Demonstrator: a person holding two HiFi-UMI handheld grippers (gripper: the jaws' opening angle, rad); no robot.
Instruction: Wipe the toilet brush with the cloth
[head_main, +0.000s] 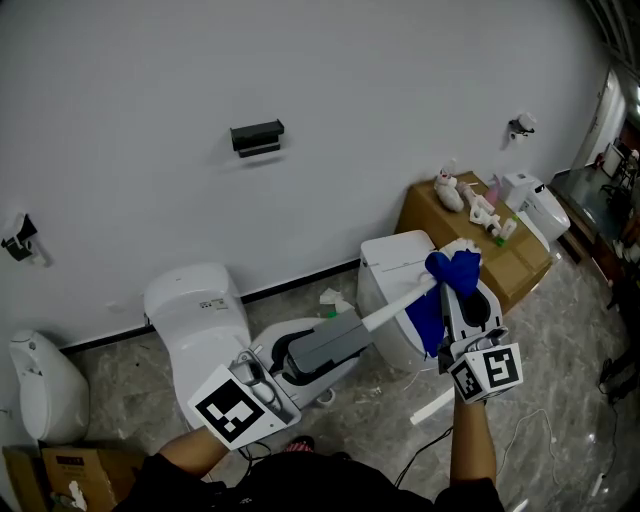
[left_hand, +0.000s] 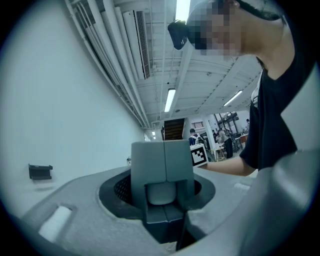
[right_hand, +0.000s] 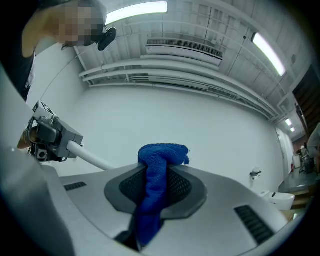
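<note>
Now our left gripper (head_main: 285, 362) clamps the toilet brush (head_main: 345, 338) by its grey near end; our right gripper (head_main: 460, 290) pinches the blue cloth (head_main: 432, 310) at the white shaft's (head_main: 395, 308) far right end. Pushing sideways could, we judge, twist the brush loose or strip the cloth.

**Background inventory, non-task items**

Black bracket (head_main: 257, 137) was fixed to the white wall (head_main: 350, 70). Left toilet (head_main: 195, 315) and centre toilet (head_main: 392, 258) stood on the marble floor (head_main: 560, 345) against the wall. Cardboard box (head_main: 425, 218) sat at right, with small white items (head_main: 448, 190) along its top's wall-side edge. Third toilet (head_main: 535, 205) was just beyond the box.
</note>
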